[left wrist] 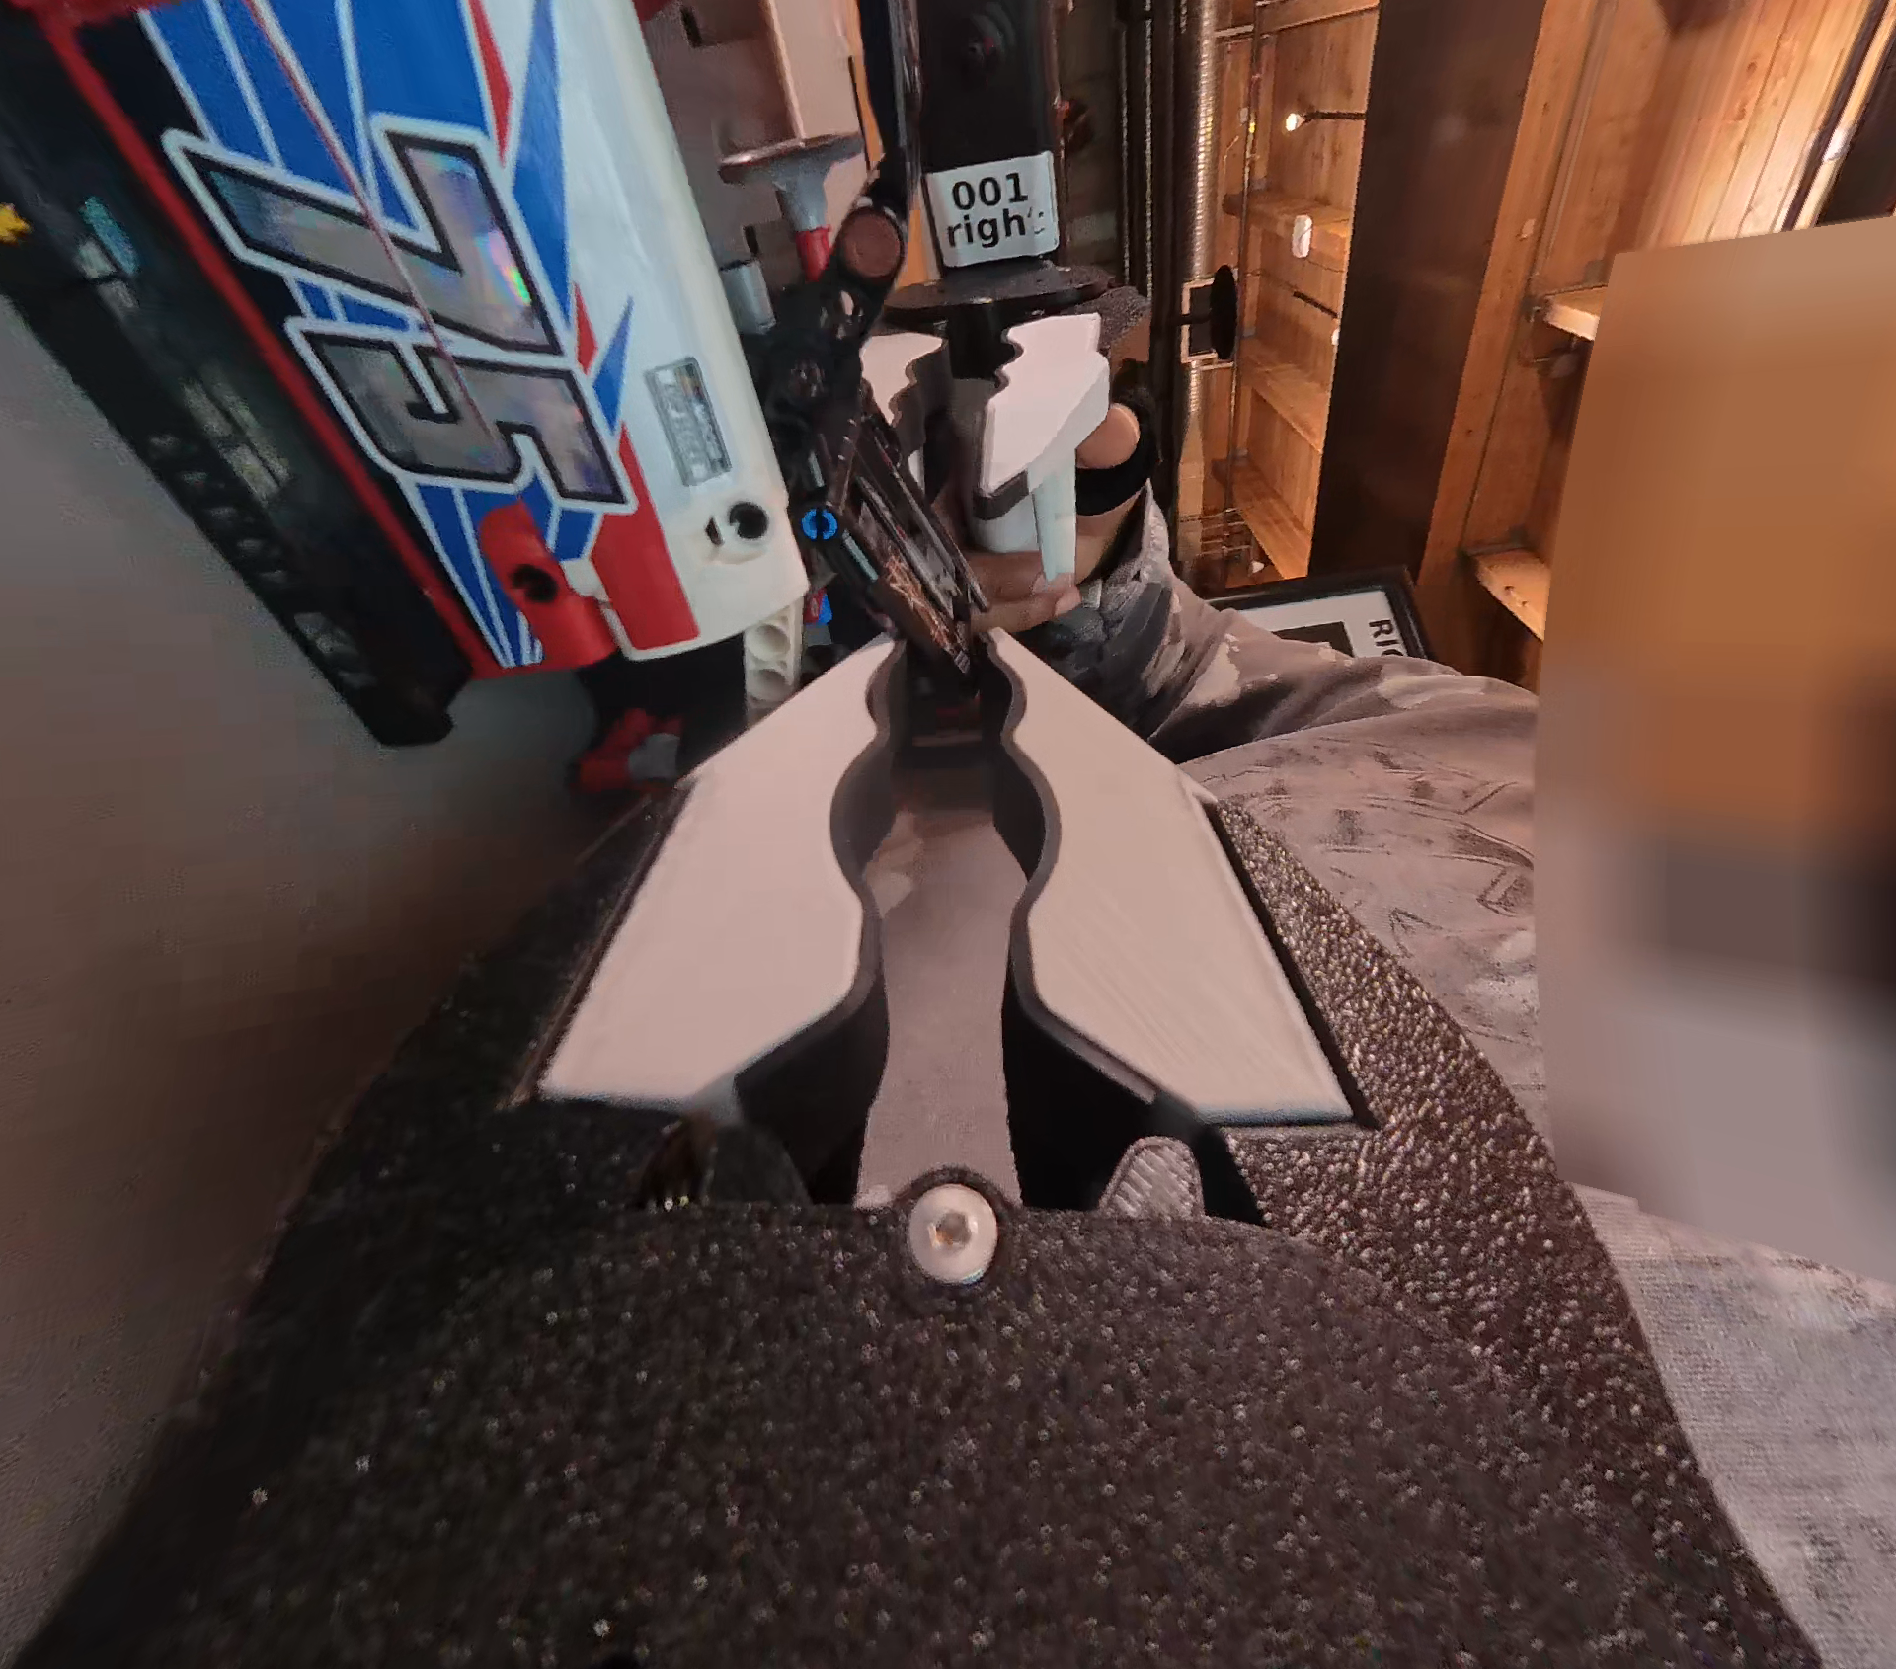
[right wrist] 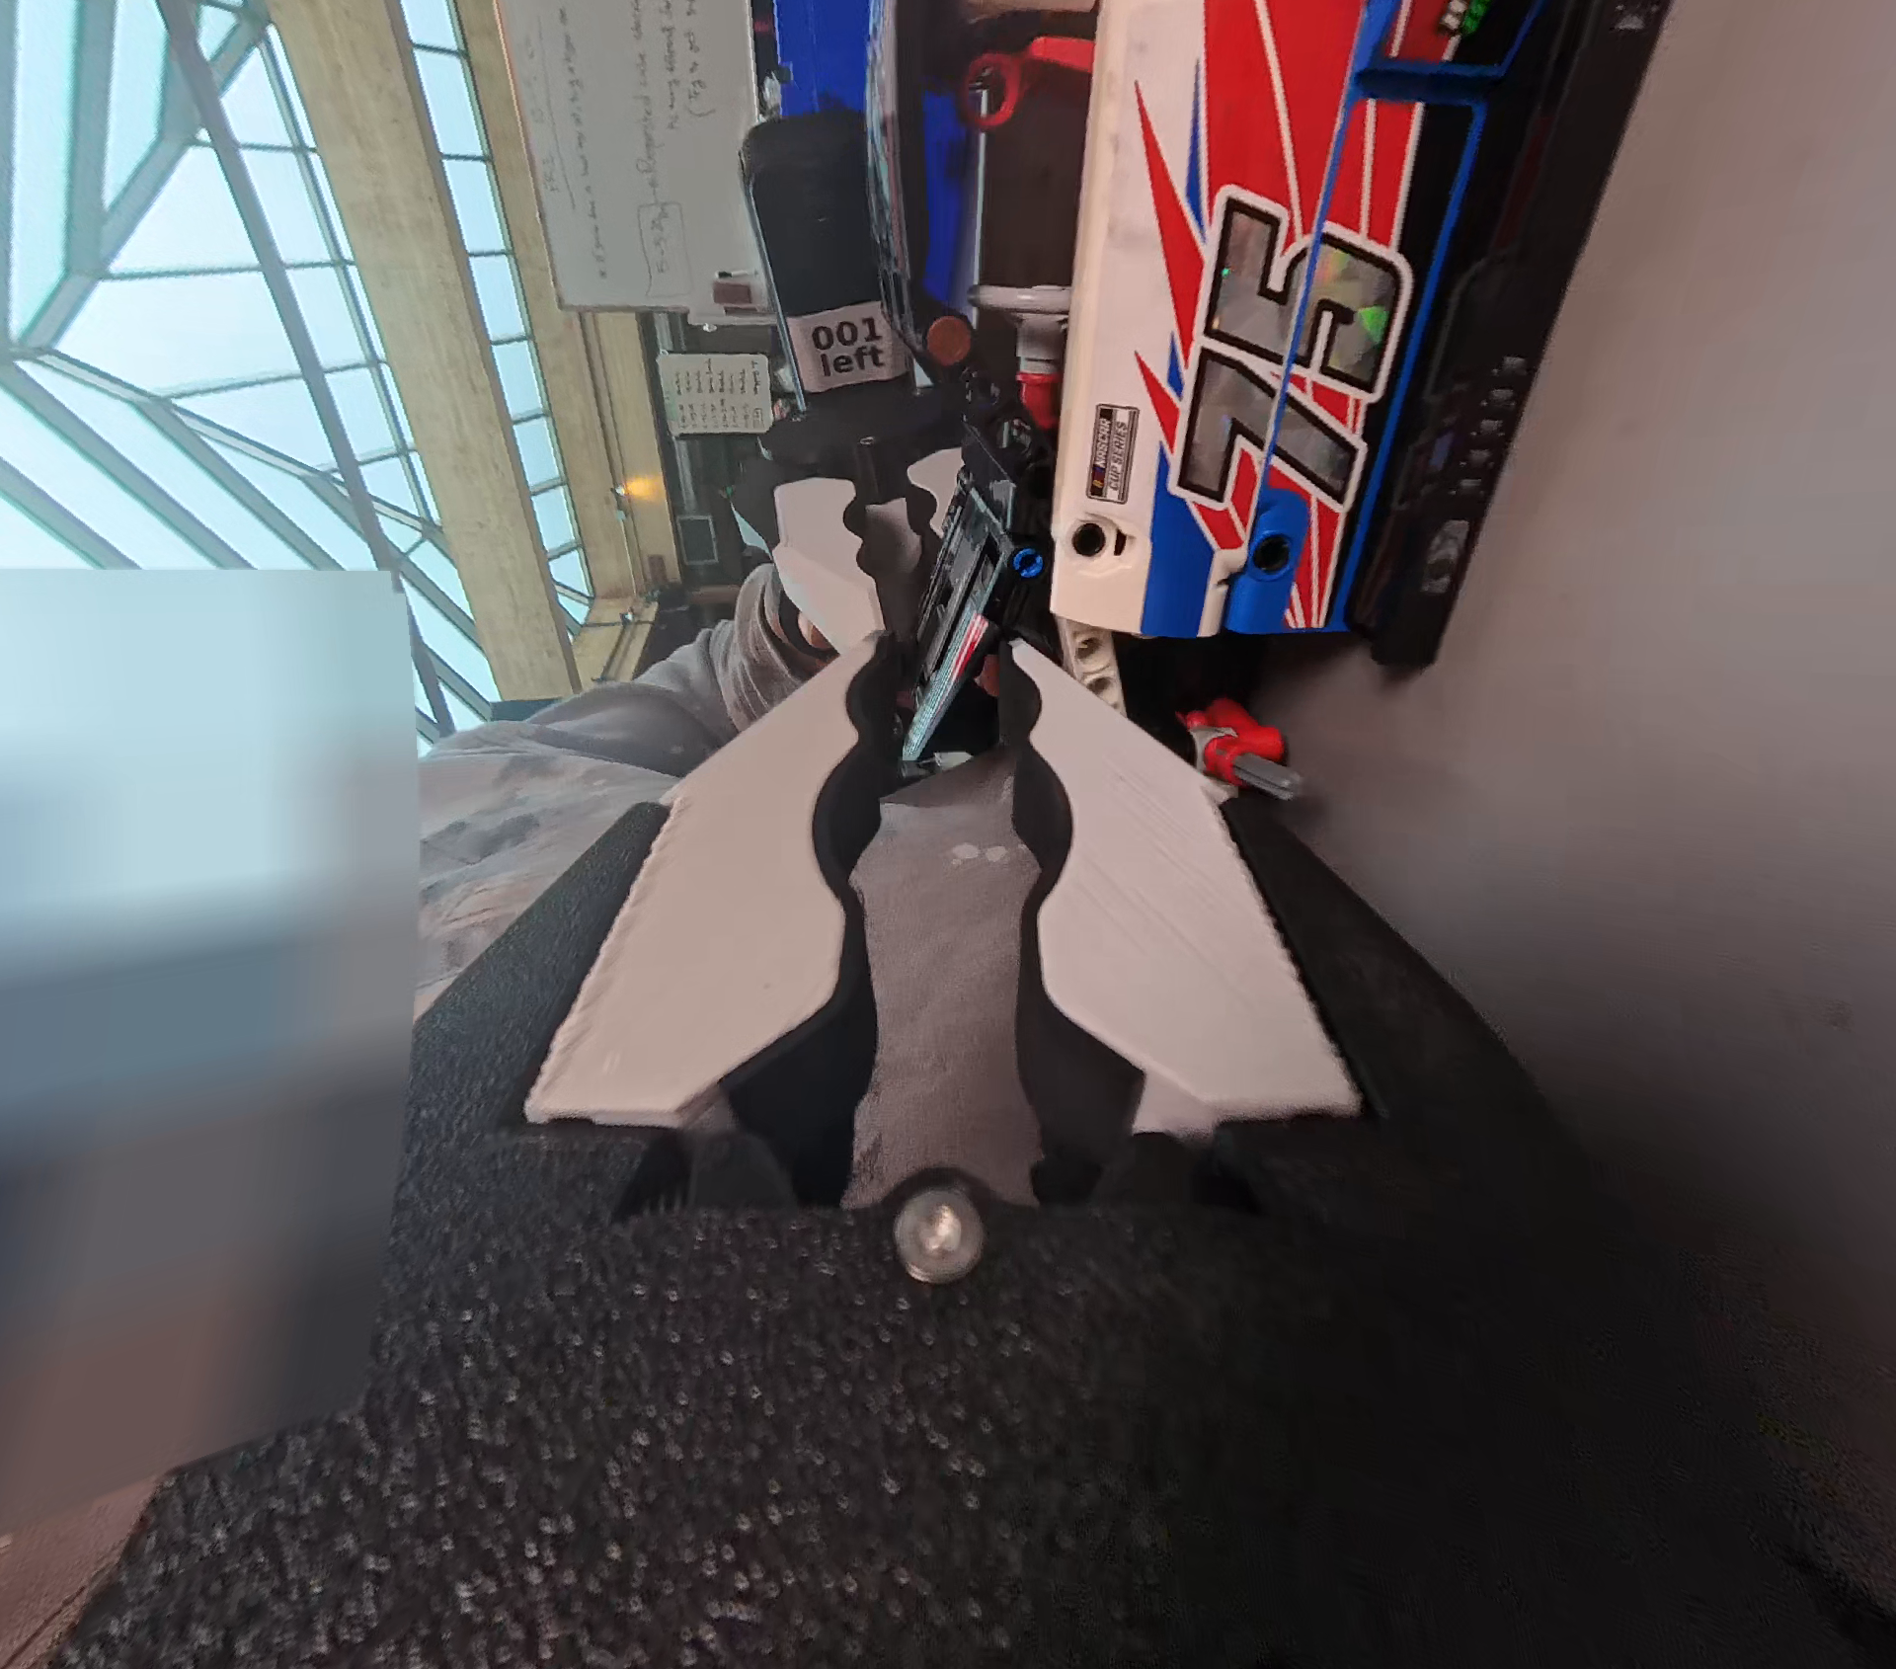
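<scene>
A toy brick race car (left wrist: 575,183) with white, blue and red bodywork lies on a grey table (left wrist: 205,902). It also shows in the right wrist view (right wrist: 1159,286). A black hinged panel (left wrist: 893,532) sticks out from the car's end. My left gripper (left wrist: 939,655) is shut on this panel's edge. My right gripper (right wrist: 944,666) grips the same black panel (right wrist: 959,594) from the opposite side. Each gripper shows in the other's view, the right one (left wrist: 1026,430) and the left one (right wrist: 862,553), facing each other at the panel.
A small loose red and grey brick piece (left wrist: 626,753) lies on the table by the car, also in the right wrist view (right wrist: 1236,748). A person's grey sleeve (left wrist: 1334,748) is close. Wooden shelving (left wrist: 1436,183), a whiteboard (right wrist: 616,111) and a glass roof (right wrist: 154,183) are behind.
</scene>
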Demonstrator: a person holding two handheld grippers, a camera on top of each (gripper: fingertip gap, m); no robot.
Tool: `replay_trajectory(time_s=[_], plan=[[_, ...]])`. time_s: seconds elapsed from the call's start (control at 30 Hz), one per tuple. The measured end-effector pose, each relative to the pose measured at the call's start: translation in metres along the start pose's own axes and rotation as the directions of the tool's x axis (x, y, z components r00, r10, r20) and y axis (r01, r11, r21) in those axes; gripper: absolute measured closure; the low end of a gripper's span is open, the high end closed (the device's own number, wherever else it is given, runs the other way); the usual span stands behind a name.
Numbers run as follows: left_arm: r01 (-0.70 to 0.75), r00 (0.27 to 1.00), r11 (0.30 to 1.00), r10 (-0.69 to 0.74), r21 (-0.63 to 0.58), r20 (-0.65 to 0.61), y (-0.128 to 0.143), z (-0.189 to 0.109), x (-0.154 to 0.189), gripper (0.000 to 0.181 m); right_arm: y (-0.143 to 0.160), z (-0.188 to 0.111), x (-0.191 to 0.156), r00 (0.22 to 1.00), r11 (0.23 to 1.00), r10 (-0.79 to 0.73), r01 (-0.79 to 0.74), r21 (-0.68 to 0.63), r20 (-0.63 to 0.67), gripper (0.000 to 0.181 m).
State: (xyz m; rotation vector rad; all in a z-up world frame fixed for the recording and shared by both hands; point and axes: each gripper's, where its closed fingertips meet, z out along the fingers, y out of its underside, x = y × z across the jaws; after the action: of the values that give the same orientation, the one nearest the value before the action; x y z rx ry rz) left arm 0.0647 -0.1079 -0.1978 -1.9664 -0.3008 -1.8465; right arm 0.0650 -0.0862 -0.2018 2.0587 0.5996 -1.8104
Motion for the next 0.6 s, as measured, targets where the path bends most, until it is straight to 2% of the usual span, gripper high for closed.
replay_trajectory(time_s=[0.2, 0.3, 0.5, 0.6], plan=[[-0.048, 0.999, 0.999, 0.047, -0.021, -0.023, 0.009, -0.005, 0.002, 0.171, 0.008, 0.005, 0.004, 0.999, 0.998, 0.039, -0.038, 0.052, -0.012, 0.173], [-0.046, 0.999, 0.997, 0.044, -0.057, -0.031, 0.012, -0.01, 0.002, 0.171, 0.01, 0.01, 0.003, 0.999, 0.997, 0.05, -0.049, 0.057, -0.009, 0.173], [0.047, 0.995, 0.994, -0.055, -0.095, -0.079, 0.011, -0.012, 0.006, 0.17, 0.01, 0.013, 0.001, 0.997, 0.994, 0.067, -0.07, 0.079, 0.038, 0.172], [-0.008, 0.999, 0.993, 0.003, -0.122, -0.042, 0.011, -0.013, 0.004, 0.17, 0.008, 0.013, -0.002, 0.995, 0.994, 0.072, -0.078, 0.081, 0.063, 0.167]])
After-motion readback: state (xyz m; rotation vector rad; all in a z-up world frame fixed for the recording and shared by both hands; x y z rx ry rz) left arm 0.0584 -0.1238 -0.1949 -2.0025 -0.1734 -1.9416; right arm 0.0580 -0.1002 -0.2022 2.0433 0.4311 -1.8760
